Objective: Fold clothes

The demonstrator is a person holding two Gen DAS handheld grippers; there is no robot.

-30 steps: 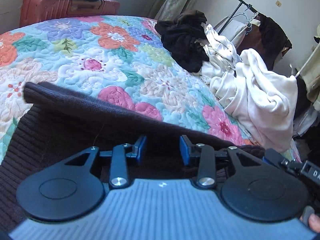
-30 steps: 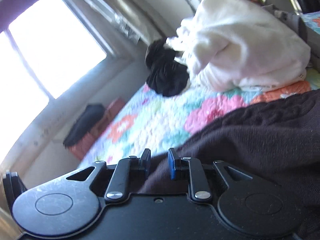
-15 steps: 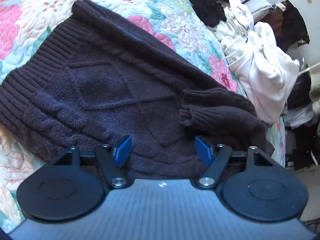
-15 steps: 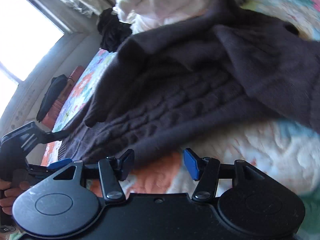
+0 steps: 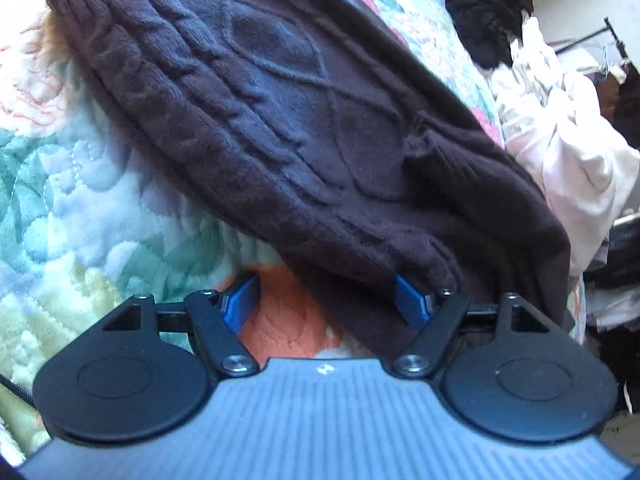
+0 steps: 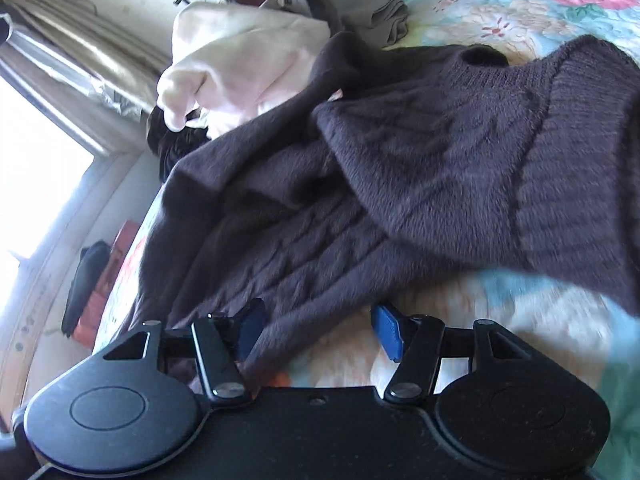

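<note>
Dark-brown cable-knit sweater (image 5: 304, 128); floral quilt (image 5: 80, 208).

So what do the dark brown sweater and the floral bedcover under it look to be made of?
The dark brown cable-knit sweater looks like soft, fuzzy knitted yarn, wool or acrylic: raised cables, ribbed hem, matte nap. The floral quilted bedcover looks like printed cotton-type fabric with padding: stitched lines puff its surface. Fibre content cannot be confirmed.

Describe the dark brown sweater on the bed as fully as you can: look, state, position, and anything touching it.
The dark brown sweater is a thick, fuzzy cable knit with ribbed hem and cuffs. It lies partly folded on the floral quilt, a sleeve laid across the body. Both the left tongs and right tongs are open at its near edge, gripping nothing. The white garment lies against its far side.
</note>
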